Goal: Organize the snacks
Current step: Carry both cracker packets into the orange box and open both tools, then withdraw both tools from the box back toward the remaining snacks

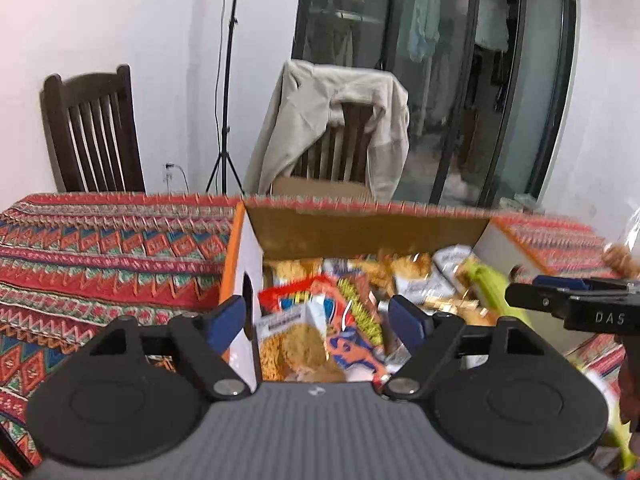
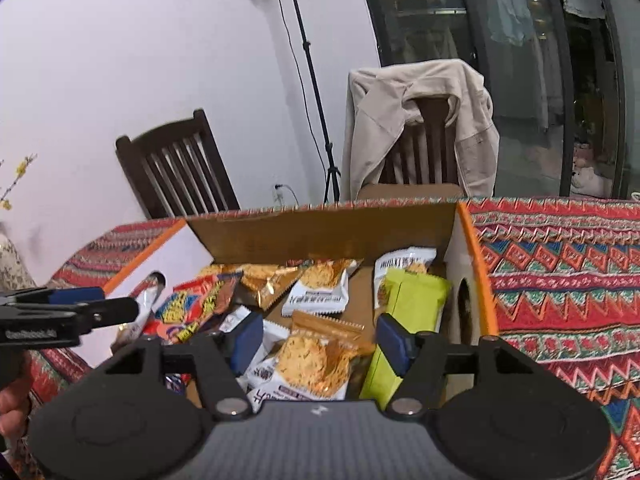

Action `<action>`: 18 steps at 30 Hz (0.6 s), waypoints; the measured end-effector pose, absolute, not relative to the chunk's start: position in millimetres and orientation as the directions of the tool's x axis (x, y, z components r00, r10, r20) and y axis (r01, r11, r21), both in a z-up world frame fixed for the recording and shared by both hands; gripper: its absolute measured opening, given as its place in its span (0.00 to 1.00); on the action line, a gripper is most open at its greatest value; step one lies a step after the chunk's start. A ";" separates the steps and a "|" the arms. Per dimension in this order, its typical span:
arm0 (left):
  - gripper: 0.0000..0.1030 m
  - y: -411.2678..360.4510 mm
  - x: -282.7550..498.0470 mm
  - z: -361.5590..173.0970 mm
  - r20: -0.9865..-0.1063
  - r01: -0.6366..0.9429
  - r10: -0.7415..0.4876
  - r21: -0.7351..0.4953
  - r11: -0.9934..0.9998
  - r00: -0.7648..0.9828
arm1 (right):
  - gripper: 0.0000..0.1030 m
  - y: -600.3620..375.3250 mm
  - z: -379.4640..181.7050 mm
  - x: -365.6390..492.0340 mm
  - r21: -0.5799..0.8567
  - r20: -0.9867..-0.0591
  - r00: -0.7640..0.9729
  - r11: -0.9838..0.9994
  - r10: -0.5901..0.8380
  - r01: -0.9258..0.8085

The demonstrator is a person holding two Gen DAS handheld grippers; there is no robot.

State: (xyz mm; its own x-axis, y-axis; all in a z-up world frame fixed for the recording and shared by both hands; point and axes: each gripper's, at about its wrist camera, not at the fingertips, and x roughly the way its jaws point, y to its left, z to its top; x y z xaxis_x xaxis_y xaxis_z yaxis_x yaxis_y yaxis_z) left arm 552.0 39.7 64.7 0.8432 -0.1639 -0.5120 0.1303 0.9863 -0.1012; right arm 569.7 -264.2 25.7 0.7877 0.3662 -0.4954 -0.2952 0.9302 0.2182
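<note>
Both sets of jaws stand wide with nothing between them. The left gripper [image 1: 318, 322] hangs over the near left corner of the box [image 1: 240, 280], its left pad just outside the white wall, its right pad above the packets. The right gripper [image 2: 320, 344] hangs over the near right part of the box [image 2: 476, 256], a gold packet [image 2: 316, 364] showing through the gap and a green packet [image 2: 412, 300] just beside its right pad.

The snacks lie inside the box in a loose heap: white packets [image 2: 320, 292], an orange and red packet [image 1: 348, 320], more gold ones toward the far wall. None stand in rows or sorted groups, as far as the blur allows.

Outward, the box sits on a patterned cloth [image 1: 100, 260]. At the right edge of the left view something clear and brown [image 1: 620, 256] shows beyond the box; it is too blurred to name, and may be a snack not yet packed.

By this, gathering looks mostly done. Tidying the heap, and perhaps a last item or two, seems left.
</note>
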 end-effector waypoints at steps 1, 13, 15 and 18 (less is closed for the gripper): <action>0.78 41.0 545.8 71.7 -0.500 0.130 -0.163 -0.099 0.986 0.851 | 0.62 -266.7 32.1 565.3 0.208 -0.483 0.798 0.932 0.360 -0.295; 0.86 30.4 408.5 116.1 -0.417 0.197 -0.210 -0.074 0.978 0.884 | 0.80 -299.2 90.6 446.9 0.072 -0.407 0.849 0.938 0.338 -0.339; 0.88 25.6 381.0 112.8 -0.416 0.203 -0.212 -0.067 0.977 0.885 | 0.81 -301.1 90.2 417.6 0.051 -0.406 0.848 0.934 0.342 -0.353; 0.89 17.0 343.6 104.7 -0.425 0.202 -0.210 -0.066 0.977 0.881 | 0.82 -300.9 84.2 377.8 0.023 -0.410 0.845 0.930 0.343 -0.367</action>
State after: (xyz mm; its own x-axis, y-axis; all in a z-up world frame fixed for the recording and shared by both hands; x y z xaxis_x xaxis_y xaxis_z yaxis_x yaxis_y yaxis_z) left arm 343.6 17.0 104.7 0.8807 -0.2102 -0.4245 0.2016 0.9773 -0.0658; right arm 377.8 -300.9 84.2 0.8452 0.3434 -0.4096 -0.3668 0.9300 0.0227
